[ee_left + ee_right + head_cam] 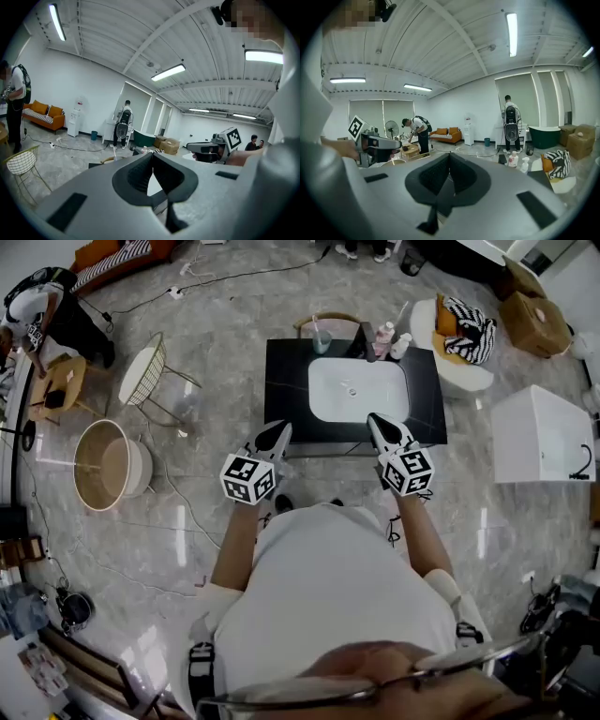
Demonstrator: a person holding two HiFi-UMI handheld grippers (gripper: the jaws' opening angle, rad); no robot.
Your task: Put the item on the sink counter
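Observation:
The black sink counter (pixel 286 381) with its white basin (pixel 358 390) stands straight ahead of me. On its back edge are a cup with a toothbrush (pixel 322 339) and two small bottles (pixel 384 337). My left gripper (pixel 281 428) is held over the counter's front left edge, jaws shut and empty. Over the front edge by the basin, my right gripper (pixel 374 418) is also shut with nothing in it. In the left gripper view the left gripper (pixel 152 155) has its pads pressed together. The right gripper (pixel 449 155) looks the same in its own view, with the bottles (pixel 513 159) beyond.
A wire chair (pixel 144 371) and a round wooden tub (pixel 103 463) stand to the left. To the right are a white cabinet (pixel 539 432), a striped bag on a white seat (pixel 466 326) and a cardboard box (pixel 536 322). A person (pixel 37 315) stands at far left.

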